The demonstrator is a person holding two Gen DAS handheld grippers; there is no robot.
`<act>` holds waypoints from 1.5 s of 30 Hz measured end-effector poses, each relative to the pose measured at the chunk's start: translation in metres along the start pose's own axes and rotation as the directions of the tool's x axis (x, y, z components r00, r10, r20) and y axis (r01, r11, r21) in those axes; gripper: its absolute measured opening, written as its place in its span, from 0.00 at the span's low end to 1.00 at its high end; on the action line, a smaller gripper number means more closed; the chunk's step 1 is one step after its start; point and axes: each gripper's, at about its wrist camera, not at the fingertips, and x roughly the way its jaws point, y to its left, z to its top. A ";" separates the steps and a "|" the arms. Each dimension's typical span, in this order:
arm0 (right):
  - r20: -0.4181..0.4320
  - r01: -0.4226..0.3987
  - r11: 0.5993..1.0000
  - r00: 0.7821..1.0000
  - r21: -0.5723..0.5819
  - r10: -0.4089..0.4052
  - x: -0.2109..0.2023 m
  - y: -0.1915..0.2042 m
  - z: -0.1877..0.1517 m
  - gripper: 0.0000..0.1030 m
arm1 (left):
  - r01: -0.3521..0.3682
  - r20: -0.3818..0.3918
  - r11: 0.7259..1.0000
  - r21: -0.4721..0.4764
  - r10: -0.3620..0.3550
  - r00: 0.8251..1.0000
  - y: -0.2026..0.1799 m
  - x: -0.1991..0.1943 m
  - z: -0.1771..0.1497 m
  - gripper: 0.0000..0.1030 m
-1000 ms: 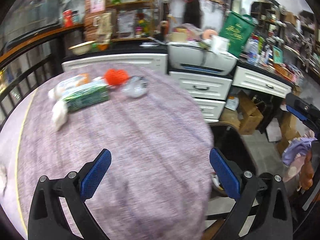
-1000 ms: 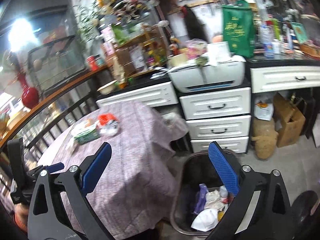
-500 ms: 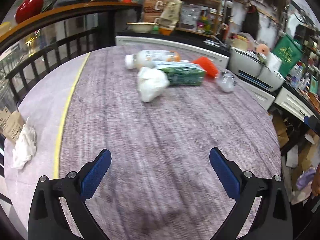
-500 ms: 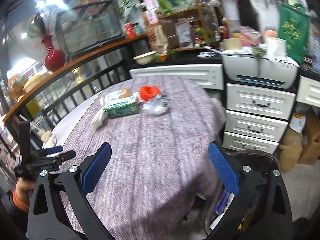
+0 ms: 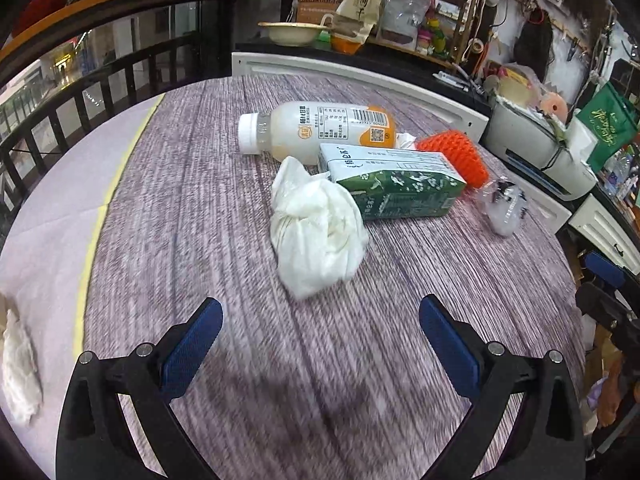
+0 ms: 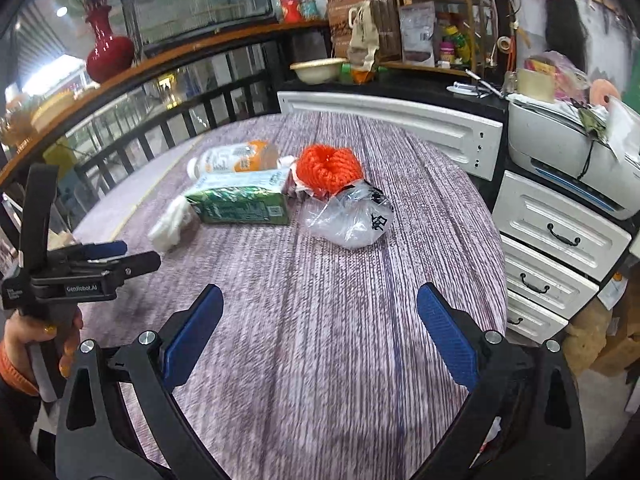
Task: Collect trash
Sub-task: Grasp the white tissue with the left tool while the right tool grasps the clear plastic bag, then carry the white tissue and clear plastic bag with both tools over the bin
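My left claw (image 5: 320, 320) is spread wide with nothing in it, hovering over the purple-clothed surface (image 5: 224, 184). Straight ahead of it, just past the blue fingertips (image 5: 196, 332), sits a crumpled white tissue wad (image 5: 316, 232). Touching that is a green drink carton (image 5: 396, 184) on its side, and behind it a capped milky bottle (image 5: 316, 130) lying flat (can't tell if anything's left in either). An orange knitted thing (image 6: 328, 168) is tucked behind the carton, with a clear plastic bag (image 6: 352, 216) just beside it.

My right claw (image 6: 318, 320) is wide too and empty, with the bag the closest piece ahead, well apart from the tips. My left hand (image 6: 28, 344) shows at that view's edge.
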 end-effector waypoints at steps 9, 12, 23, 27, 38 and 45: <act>-0.085 0.007 1.000 0.996 0.007 -0.006 0.060 -0.008 0.039 0.93 | -0.052 -0.009 0.999 -0.008 0.052 0.999 0.007 0.027 0.024 0.86; -0.110 0.023 1.000 0.994 0.005 -0.023 0.074 -0.009 0.045 0.91 | -0.050 -0.022 0.999 -0.019 0.050 0.999 0.008 0.032 0.029 0.66; -0.096 0.027 1.000 0.995 -0.011 -0.028 0.064 -0.012 0.040 0.37 | -0.039 0.029 0.996 -0.079 0.041 0.999 0.022 0.016 0.017 0.10; -0.076 -0.002 1.000 0.997 0.021 0.003 0.048 -0.016 0.030 0.32 | -0.032 0.076 0.997 -0.073 0.037 0.996 0.021 -0.004 0.009 0.09; 0.026 -0.042 0.999 0.999 -0.007 0.043 -0.034 -0.006 -0.016 0.30 | 0.063 0.175 0.997 -0.041 -0.055 0.983 -0.007 -0.064 -0.032 0.09; 0.096 -0.056 0.998 0.994 0.016 0.054 -0.087 -0.009 -0.044 0.30 | 0.144 0.209 0.989 -0.025 -0.136 0.968 -0.035 -0.090 -0.056 0.09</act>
